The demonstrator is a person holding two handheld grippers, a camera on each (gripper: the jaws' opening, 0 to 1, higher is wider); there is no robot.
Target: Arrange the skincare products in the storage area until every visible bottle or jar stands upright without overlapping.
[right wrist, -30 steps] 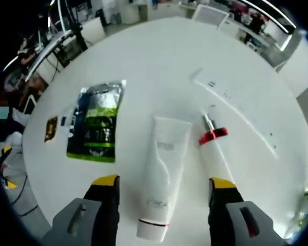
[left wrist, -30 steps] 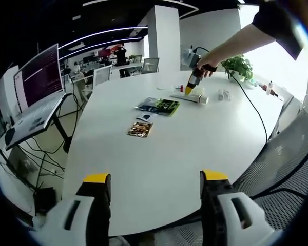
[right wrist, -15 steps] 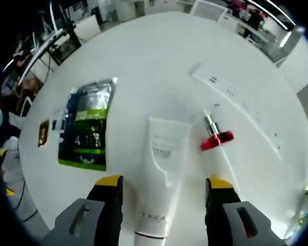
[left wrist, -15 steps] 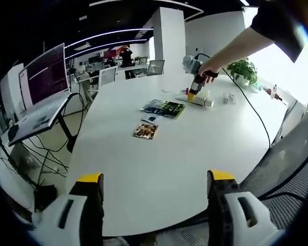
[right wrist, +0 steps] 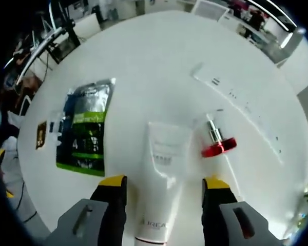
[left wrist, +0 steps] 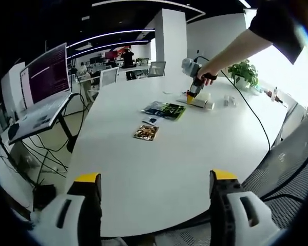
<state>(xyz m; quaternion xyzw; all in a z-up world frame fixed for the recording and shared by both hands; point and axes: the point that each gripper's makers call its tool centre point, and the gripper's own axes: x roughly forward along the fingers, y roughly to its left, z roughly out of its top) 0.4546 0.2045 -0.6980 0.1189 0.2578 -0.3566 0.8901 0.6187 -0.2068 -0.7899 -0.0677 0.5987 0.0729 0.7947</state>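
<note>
A white tube (right wrist: 161, 169) lies flat on the white table (right wrist: 143, 61), its capped end toward the camera. My right gripper (right wrist: 163, 182) is open, one jaw on each side of the tube's lower half. Just right of the tube lies a white pump bottle with a red collar (right wrist: 218, 147), also on its side. In the left gripper view the right gripper (left wrist: 194, 91) stands far across the table in a person's hand, over the tube (left wrist: 199, 102). My left gripper (left wrist: 155, 178) is open and holds nothing, low over the table's near edge.
A green sachet (right wrist: 84, 128) and a small brown sachet (right wrist: 40, 134) lie left of the tube. A flat white strip (right wrist: 231, 95) lies beyond the bottle. A laptop (left wrist: 38, 84) stands on a side stand, a plant (left wrist: 244, 72) at the far end, a mesh chair (left wrist: 290, 154) at the right.
The right gripper has come down closer to the tube, so its jaws now flank it. The left gripper view has drawn back a little; the things on the table stay put.
</note>
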